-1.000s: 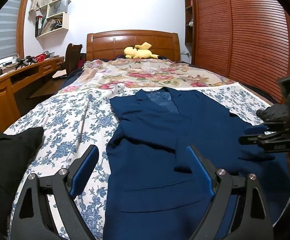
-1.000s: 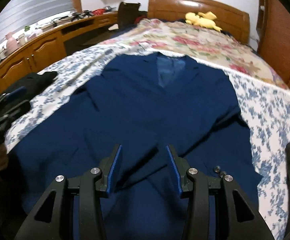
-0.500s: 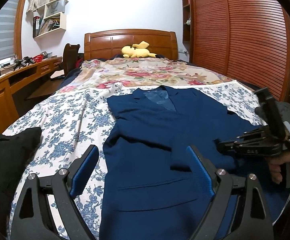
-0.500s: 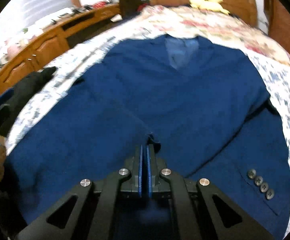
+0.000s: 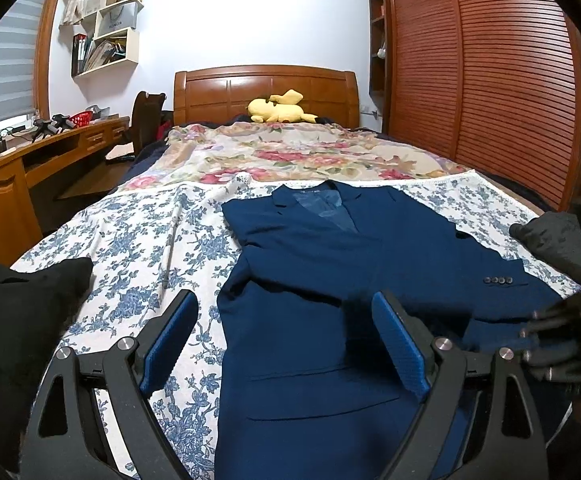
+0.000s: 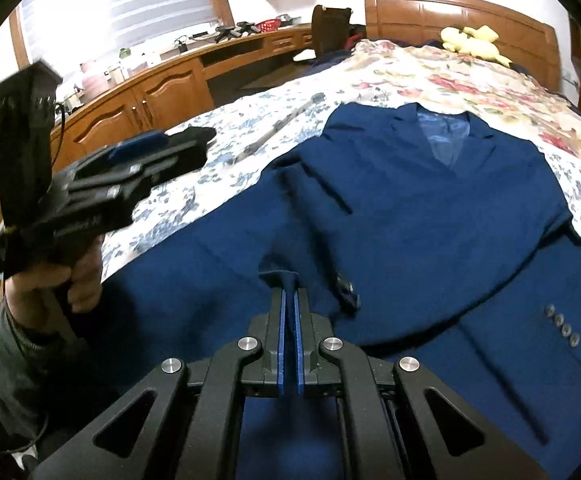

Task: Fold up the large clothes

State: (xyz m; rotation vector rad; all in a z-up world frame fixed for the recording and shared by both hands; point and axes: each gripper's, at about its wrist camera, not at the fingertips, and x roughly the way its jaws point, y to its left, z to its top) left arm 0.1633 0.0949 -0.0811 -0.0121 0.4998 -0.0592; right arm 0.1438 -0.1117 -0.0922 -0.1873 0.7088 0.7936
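A dark blue suit jacket point(image 5: 330, 280) lies face up on the flower-print bedsheet point(image 5: 138, 248), collar toward the headboard, both sleeves folded across its front. It also shows in the right wrist view point(image 6: 430, 208). My left gripper point(image 5: 286, 344) is open and empty, held above the jacket's lower left part. In the right wrist view it point(image 6: 158, 156) hangs in the air at the left. My right gripper point(image 6: 289, 292) is shut on a raised fold of the jacket's cloth near the sleeve end. In the left wrist view it is a blur at the right edge point(image 5: 558, 332).
Black garments lie at the bed's left edge point(image 5: 18, 320) and right edge point(image 5: 550, 236). A yellow plush toy point(image 5: 278, 108) sits by the wooden headboard point(image 5: 266, 88). A wooden desk point(image 5: 10, 184) runs along the left, a slatted wardrobe point(image 5: 482, 64) along the right.
My right gripper closed on the jacket's cloth and has lifted it. The left gripper stayed open and rose a little over the jacket.
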